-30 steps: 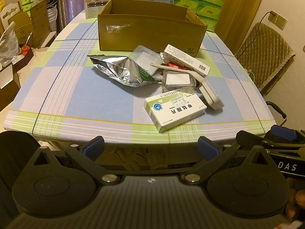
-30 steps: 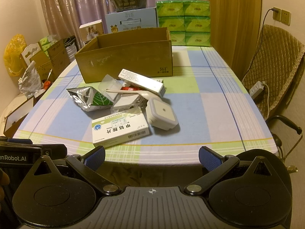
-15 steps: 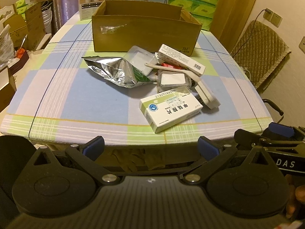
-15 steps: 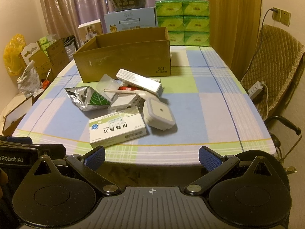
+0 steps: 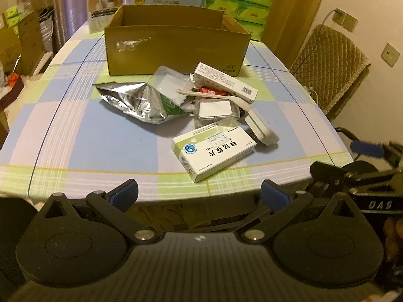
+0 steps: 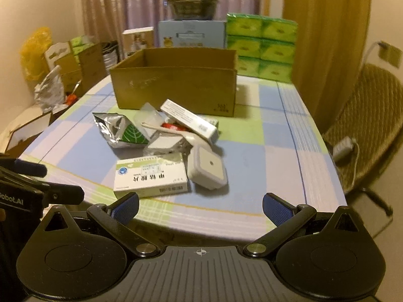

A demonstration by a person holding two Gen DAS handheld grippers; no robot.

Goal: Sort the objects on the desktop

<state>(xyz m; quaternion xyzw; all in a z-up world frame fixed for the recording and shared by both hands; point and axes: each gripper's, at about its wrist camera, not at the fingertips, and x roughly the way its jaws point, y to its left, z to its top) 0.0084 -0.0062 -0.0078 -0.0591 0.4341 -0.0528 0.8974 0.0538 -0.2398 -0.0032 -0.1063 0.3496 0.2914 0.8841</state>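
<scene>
A pile of small items lies mid-table: a white-and-green medicine box (image 5: 214,151) (image 6: 151,177) nearest me, a white square plug-in device (image 5: 262,128) (image 6: 207,170), a crumpled silver foil bag (image 5: 141,100) (image 6: 118,130), a long white carton (image 5: 226,81) (image 6: 189,119), a clear plastic packet (image 5: 216,109) and a cream plastic stick (image 5: 214,94). Behind them stands an open cardboard box (image 5: 176,47) (image 6: 176,88). My left gripper (image 5: 199,192) and right gripper (image 6: 200,205) both hover open at the table's near edge, nothing between their fingers.
The table wears a checked blue, green and lilac cloth (image 5: 113,141). Green tissue packs (image 6: 262,45) and printed cartons (image 5: 105,2) stand at the far end. A quilted chair (image 6: 367,115) is on the right, cardboard boxes (image 6: 75,63) on the left.
Both grippers have advanced toward the table, so the pile looks nearer. The right gripper has also swung slightly right. Nothing on the table has moved.
</scene>
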